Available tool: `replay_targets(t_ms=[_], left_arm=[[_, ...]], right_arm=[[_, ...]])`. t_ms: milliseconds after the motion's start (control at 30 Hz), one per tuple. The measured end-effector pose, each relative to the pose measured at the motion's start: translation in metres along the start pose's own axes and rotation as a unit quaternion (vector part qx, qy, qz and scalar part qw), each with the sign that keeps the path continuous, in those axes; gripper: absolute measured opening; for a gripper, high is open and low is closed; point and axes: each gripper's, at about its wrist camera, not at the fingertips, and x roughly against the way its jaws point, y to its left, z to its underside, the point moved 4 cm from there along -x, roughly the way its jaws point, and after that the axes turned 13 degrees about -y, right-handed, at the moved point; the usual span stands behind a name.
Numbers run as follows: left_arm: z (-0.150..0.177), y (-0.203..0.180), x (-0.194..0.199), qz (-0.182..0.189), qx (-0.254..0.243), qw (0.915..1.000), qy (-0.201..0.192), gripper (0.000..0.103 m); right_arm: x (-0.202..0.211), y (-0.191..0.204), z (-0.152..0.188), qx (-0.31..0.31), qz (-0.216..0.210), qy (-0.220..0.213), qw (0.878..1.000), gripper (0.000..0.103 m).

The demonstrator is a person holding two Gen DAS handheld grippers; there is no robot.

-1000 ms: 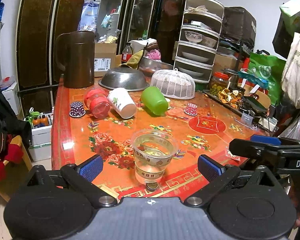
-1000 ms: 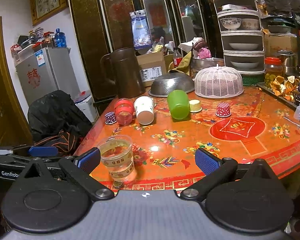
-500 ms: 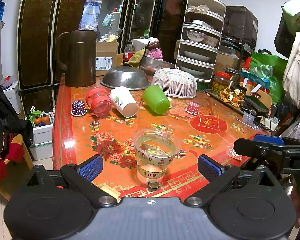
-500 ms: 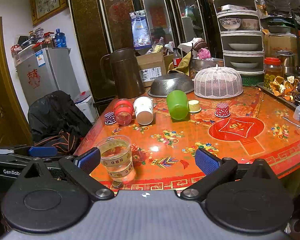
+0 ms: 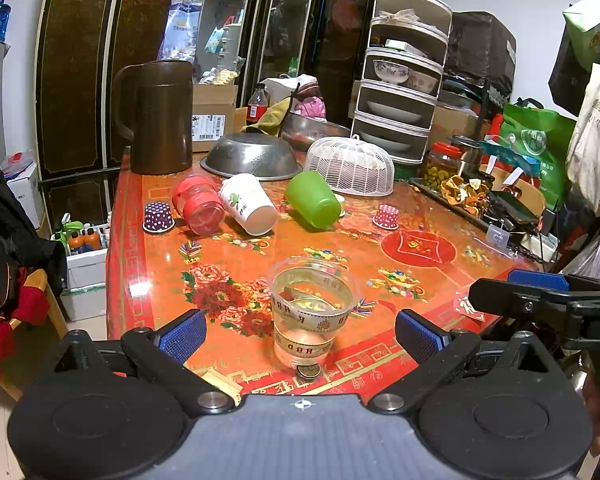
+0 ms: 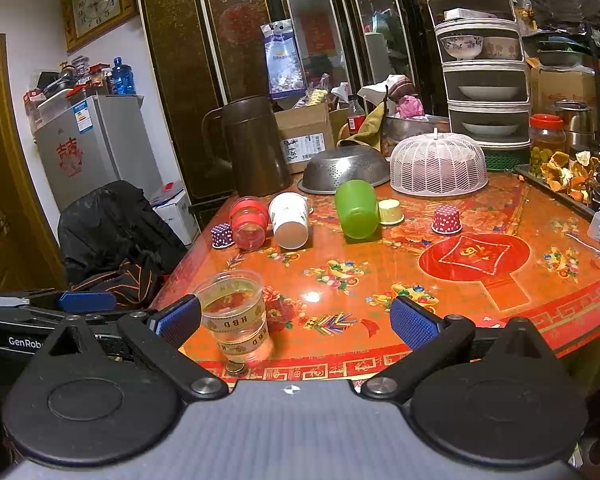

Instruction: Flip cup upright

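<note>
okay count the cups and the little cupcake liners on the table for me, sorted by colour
Clear cup, upright: 1
Red cup, on its side: 1
White cup, on its side: 1
Green cup, on its side: 1
Purple dotted liner: 1
Red dotted liner: 1
Yellow liner: 1
Total: 7

A clear plastic cup [image 5: 311, 312] stands upright near the front edge of the red floral table [image 5: 416, 280], a small round coin [image 5: 308, 371] touching its base in front; 3 tipped cups lie well behind.
</note>
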Motion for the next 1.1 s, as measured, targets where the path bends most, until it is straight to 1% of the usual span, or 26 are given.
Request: replay_targets(t_ms=[1100], left_arm=[[0.0007, 0.0013, -0.0022, -0.005, 0.003, 0.9999, 0.008, 0.102]], right_arm=[[0.0014, -0.0001, 0.0011, -0.003, -0.001, 0.001, 1.000, 0.102]])
